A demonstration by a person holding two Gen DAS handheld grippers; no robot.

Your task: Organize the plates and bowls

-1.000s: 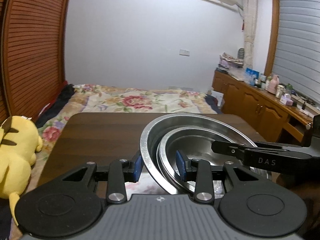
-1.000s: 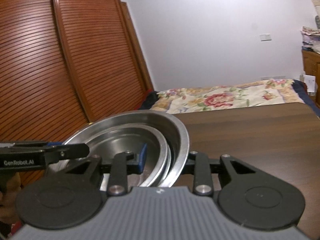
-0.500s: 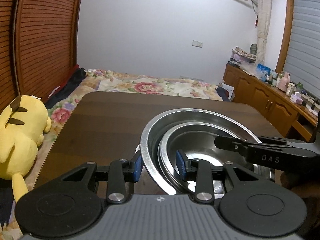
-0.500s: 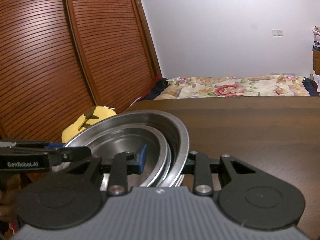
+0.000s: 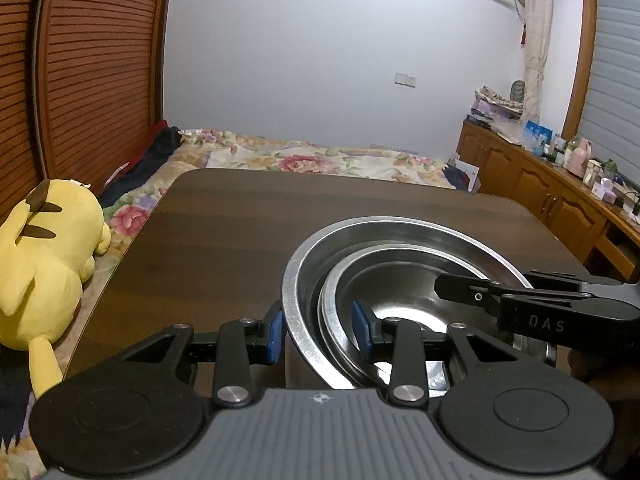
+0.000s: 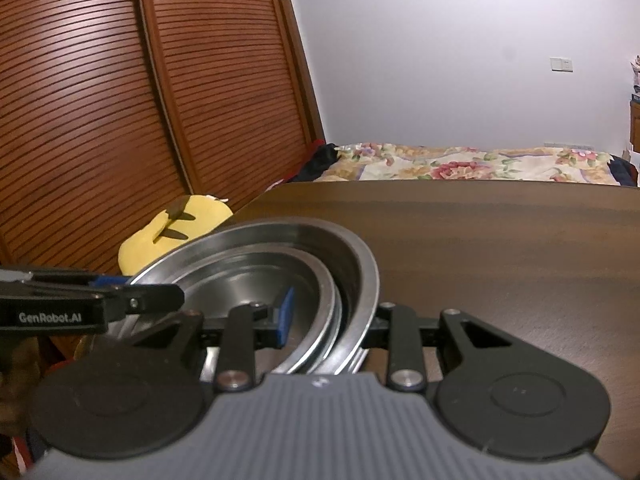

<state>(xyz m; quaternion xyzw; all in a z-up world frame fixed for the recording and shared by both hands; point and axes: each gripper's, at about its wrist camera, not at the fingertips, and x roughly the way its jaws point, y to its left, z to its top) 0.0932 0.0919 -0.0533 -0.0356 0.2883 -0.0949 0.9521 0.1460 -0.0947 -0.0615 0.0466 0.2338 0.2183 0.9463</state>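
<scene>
A stack of nested steel bowls (image 5: 400,256) sits at the near edge of the dark wooden bench (image 5: 240,232). The left tool (image 5: 318,330) and right tool (image 6: 328,320) each clamp opposite rims. A yellow plush toy (image 5: 40,256) lies beside the bench.

The nested bowls (image 5: 404,256) are brushed, shiny steel, the outer bowl (image 6: 362,276) and inner bowl (image 6: 256,276) alike. The surface (image 5: 248,220) is dark wood grain with a satin sheen. The fingers (image 5: 275,330) carry matt blue pads on black plastic. At nine o'clock, a soft yellow plush toy (image 5: 44,256).
</scene>
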